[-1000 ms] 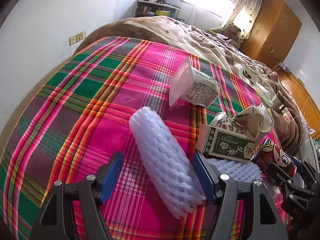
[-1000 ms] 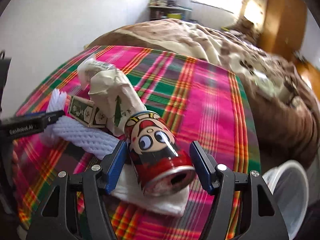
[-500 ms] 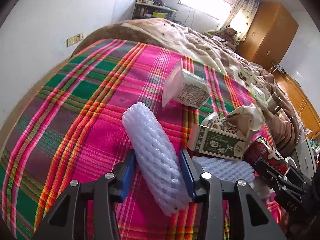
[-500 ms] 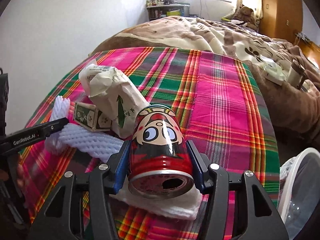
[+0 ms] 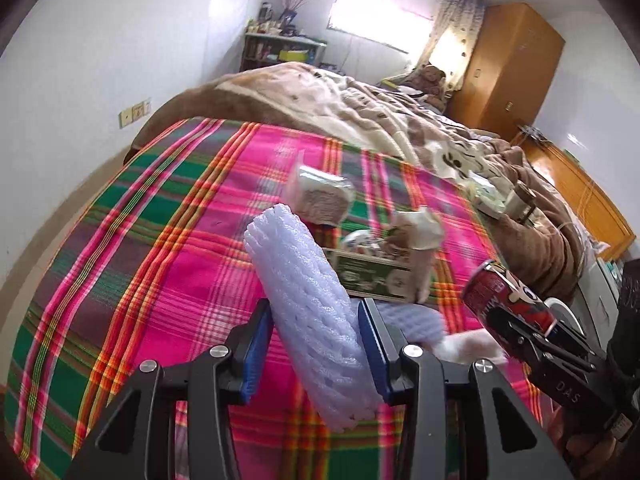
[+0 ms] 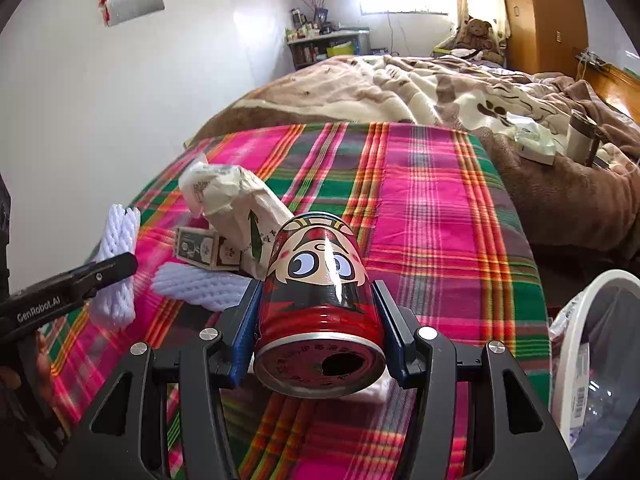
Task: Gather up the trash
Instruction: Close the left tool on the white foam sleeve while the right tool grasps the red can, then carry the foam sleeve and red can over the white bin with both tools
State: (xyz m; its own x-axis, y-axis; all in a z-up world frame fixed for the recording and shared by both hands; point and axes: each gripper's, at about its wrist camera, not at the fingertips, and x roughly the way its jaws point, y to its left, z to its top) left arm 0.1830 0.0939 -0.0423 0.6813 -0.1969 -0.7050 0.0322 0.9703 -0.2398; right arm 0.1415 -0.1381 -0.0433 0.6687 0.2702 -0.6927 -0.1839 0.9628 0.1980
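We see our left gripper pinched on a white foam sleeve, which juts forward between the blue pads, above the plaid blanket. Our right gripper clamps a red can — its opened end faces the camera. A paper bag, a green box and another sleeve lie on the blanket; a white bin sits at right.

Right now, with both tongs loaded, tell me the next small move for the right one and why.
Probably swing the right tongs to the right and carry the red can over the white bin. The can is already clamped between the blue pads and appears lifted off the plaid blanket, and the bin's open rim sits just off the bed's edge on that side.
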